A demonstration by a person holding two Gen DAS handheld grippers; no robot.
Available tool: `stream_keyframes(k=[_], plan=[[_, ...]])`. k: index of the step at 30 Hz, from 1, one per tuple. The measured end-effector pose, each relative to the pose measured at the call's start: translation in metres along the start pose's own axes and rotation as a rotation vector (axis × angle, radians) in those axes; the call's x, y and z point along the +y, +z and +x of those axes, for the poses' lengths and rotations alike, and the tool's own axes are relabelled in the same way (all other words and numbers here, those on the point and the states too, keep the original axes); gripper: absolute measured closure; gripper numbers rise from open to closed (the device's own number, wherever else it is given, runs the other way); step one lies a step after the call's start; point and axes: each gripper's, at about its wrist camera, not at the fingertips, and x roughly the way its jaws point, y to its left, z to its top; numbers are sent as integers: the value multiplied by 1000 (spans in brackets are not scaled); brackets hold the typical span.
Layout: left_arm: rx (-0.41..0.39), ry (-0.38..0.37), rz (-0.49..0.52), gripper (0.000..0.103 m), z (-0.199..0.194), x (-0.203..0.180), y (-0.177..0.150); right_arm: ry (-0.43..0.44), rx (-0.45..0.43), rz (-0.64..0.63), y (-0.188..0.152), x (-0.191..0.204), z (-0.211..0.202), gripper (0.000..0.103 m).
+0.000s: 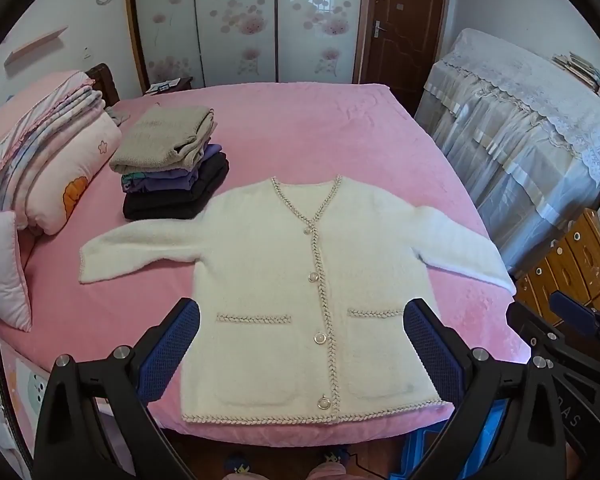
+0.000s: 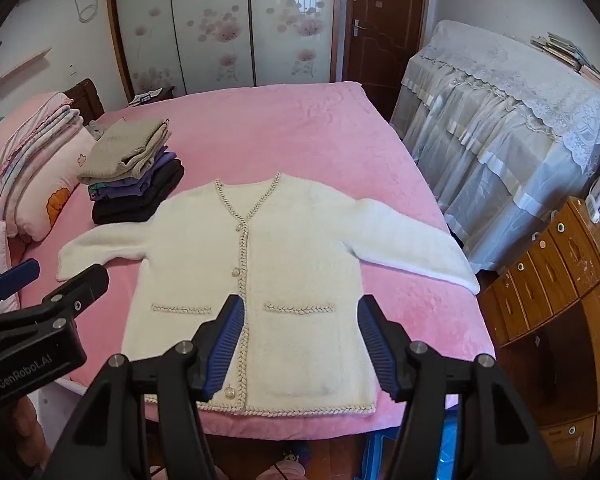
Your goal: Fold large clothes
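Both grippers, left gripper [image 1: 300, 344] and right gripper [image 2: 300, 344], gape empty | white cardigan [image 1: 300, 280] ahead: soft, limp, light | pinch your nearest sleeve cuffs.

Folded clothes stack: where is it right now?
In both views the folded clothes stack sits on the pink bed, left of the white cardigan, beside the pink bedding pile.

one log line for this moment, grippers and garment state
phase: pre-fold | cardigan: flat, buttoned, sleeves spread | left gripper: open, empty | right gripper: open, empty | folded stack: beside
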Motion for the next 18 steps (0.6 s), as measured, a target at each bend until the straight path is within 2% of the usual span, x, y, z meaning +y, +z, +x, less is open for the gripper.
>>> stream_keyframes(k=[18], plan=[[64,32,-90,2,9,-16,-7,66,18,-61,1,-15,16,44]])
